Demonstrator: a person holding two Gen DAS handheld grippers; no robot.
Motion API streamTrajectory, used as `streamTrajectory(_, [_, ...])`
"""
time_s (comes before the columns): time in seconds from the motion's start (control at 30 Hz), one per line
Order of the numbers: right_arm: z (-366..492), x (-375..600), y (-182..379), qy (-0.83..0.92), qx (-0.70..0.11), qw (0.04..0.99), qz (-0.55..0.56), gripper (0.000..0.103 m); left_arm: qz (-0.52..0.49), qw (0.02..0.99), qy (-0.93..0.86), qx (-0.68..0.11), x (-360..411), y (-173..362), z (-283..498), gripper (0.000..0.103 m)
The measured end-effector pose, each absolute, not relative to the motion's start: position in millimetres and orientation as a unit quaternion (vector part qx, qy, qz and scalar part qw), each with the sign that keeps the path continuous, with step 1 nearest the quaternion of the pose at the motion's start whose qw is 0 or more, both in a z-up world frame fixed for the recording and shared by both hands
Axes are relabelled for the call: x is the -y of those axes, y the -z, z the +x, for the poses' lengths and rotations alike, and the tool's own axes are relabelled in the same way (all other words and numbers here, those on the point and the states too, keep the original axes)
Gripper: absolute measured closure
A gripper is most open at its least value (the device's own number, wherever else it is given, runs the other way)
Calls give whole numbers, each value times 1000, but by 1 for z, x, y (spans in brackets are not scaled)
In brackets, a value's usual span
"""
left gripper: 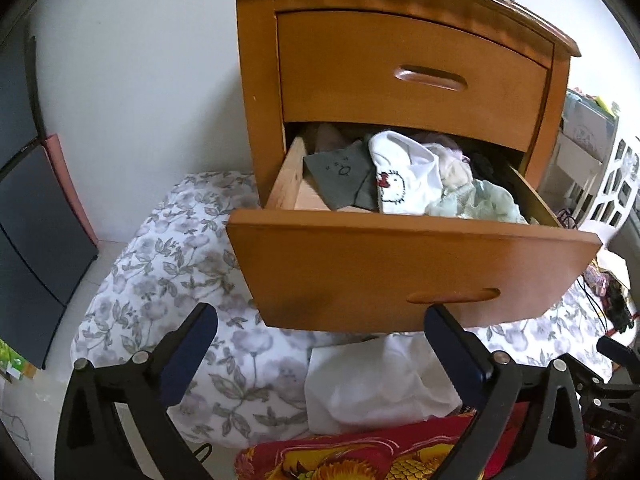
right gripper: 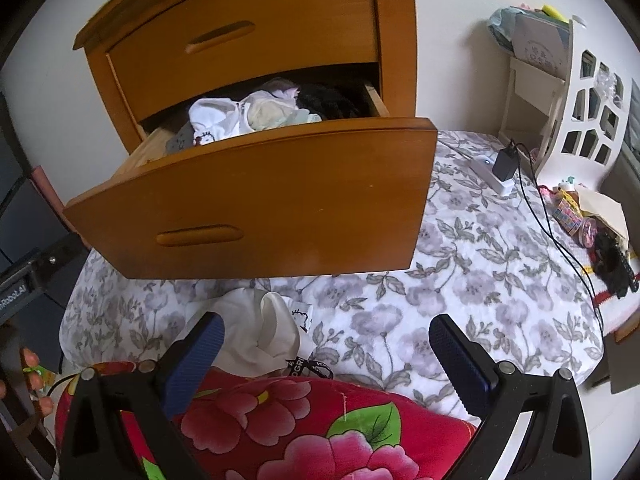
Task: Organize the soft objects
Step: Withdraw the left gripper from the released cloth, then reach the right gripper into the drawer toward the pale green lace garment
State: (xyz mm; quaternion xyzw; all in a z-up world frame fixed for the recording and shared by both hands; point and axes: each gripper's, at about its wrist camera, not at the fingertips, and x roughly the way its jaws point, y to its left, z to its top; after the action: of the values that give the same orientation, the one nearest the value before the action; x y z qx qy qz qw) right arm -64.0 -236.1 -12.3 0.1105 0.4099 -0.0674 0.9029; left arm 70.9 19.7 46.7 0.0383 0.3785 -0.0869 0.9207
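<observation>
Standing wide apart with nothing between its blue pads, the left gripper (left gripper: pixel 320 340) is hovering just in front of the pulled-out lower drawer (left gripper: pixel 400 268) of a wooden nightstand (left gripper: pixel 256 80). Its jaws are spread about as far as they go, and below the gap a crumpled white cloth (left gripper: pixel 376 384) is lying on the floral bedsheet (left gripper: pixel 168 264), close under the drawer's front edge. The right gripper (right gripper: pixel 326 344) is likewise standing wide and empty, pointing down over the same bed, with the white cloth (right gripper: pixel 256 332) sitting just beyond its left pad.

Inside the drawer, soft things are lying piled together: a grey folded piece (left gripper: pixel 340 176) toward the left side, a white garment with a cartoon cat face (left gripper: pixel 404 176) in the middle, pale green fabric (left gripper: pixel 480 204) toward the front right corner, and something dark (left gripper: pixel 492 168) at the back right. The upper drawer (left gripper: pixel 412 76) is sitting closed.

A red quilt with large pink flowers (right gripper: pixel 288 420) is covering the near edge of the bed, right beneath both grippers. Toward the far right side of the bed, a white power strip with a black charger (right gripper: pixel 500 168) is resting on the sheet, its cable trailing toward the right edge. A white openwork headboard (right gripper: pixel 588 120) is standing behind it.
</observation>
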Motion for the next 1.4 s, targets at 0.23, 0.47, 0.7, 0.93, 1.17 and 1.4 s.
streamTrajectory(0.23, [-60, 223, 12, 55, -417, 903, 94, 0, 7, 912, 122, -391, -20, -35, 66, 0])
streamTrajectory(0.47, [-56, 217, 15, 53, -425, 900, 85, 0, 28, 908, 93, -408, -15, -24, 67, 0])
streamTrajectory(0.7, [-52, 218, 15, 54, -428, 897, 90, 0, 80, 912, 82, -393, 0, -22, 61, 0])
streamTrajectory(0.93, [-51, 217, 12, 55, -424, 899, 91, 0, 59, 919, 80, -381, -8, -25, 59, 0])
streamTrajectory(1.17, [-48, 220, -3, 50, -403, 908, 101, 0, 55, 920, 84, -379, -9, -25, 58, 0])
streamTrajectory(1.4, [-40, 228, -41, 46, -366, 924, 94, 0, 27, 922, 86, -377, -19, -26, 58, 0])
